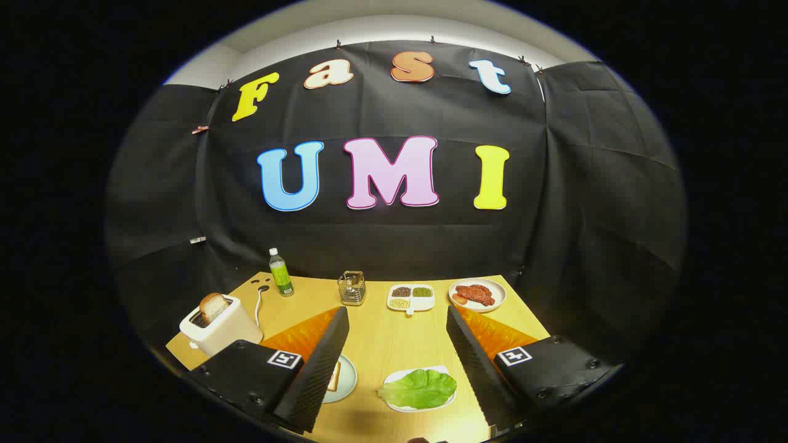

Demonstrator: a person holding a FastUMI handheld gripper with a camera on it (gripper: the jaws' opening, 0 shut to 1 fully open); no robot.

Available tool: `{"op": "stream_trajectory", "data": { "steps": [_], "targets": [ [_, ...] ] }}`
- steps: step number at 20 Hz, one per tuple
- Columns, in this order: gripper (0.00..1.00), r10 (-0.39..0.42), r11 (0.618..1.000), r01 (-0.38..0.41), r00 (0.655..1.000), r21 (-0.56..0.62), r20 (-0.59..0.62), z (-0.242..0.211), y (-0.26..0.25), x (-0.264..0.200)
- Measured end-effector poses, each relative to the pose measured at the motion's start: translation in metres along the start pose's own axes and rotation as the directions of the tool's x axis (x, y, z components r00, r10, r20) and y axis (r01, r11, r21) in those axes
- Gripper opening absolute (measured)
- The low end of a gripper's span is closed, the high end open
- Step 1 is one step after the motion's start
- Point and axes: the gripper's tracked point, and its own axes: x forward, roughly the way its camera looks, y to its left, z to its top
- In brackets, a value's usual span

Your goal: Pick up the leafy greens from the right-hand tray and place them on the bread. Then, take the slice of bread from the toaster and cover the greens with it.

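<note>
Booth interior: a wooden table (375, 344) set before a black cloth wall, with a pale ceiling strip above. The gripper (397, 369) hangs over the table's near edge, its two black ribbed fingers (323, 363) spread wide with nothing between the pads; each finger mount bears a square black-and-white marker, not readable as text. Between the fingers, on a white tray (403, 376), lie the leafy greens (420, 387). A pale plate (346, 375) holding a slice of bread (334, 376) is largely hidden behind the left finger. Beyond that finger stands a cream toaster (218, 329) with a bread slice (213, 306) standing up out of its slot. Farther back: a green-labelled bottle (281, 272), label too small to read; a wire holder (352, 288); a four-compartment dish (411, 297) of grains; a plate of meat (477, 295).
</note>
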Motion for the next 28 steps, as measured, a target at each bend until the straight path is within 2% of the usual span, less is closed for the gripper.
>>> {"op": "stream_trajectory", "data": {
  "steps": [28],
  "targets": [
    [0.99, 0.101, 0.995, -0.099, 0.988, 0.024, -0.115, -0.037, 0.011, 0.021]
  ]
}}
